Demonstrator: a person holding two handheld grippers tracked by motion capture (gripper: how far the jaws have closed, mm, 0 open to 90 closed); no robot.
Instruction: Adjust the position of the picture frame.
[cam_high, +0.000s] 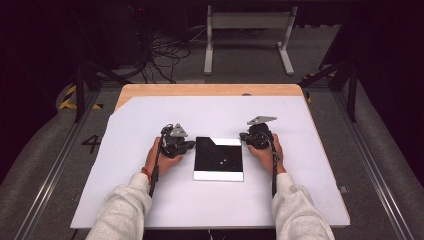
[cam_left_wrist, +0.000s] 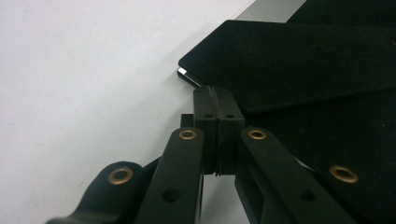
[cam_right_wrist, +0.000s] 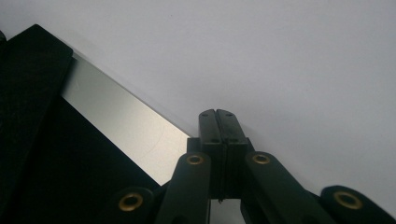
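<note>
A flat square panel with a glossy black, mirror-like face (cam_high: 219, 159) lay at the centre of the white-covered counter (cam_high: 300, 200); it held nothing. The left tool (cam_high: 186, 146), jaws pressed fully together and empty, sat at the panel's 9 o'clock, its tips at the upper left corner, where a bright metallic edge (cam_left_wrist: 184, 74) showed. The right tool (cam_high: 245, 136), likewise closed on nothing, sat at about 2 o'clock from the panel, tips beside its upper right edge, next to a reflective silver band (cam_right_wrist: 126, 126).
</note>
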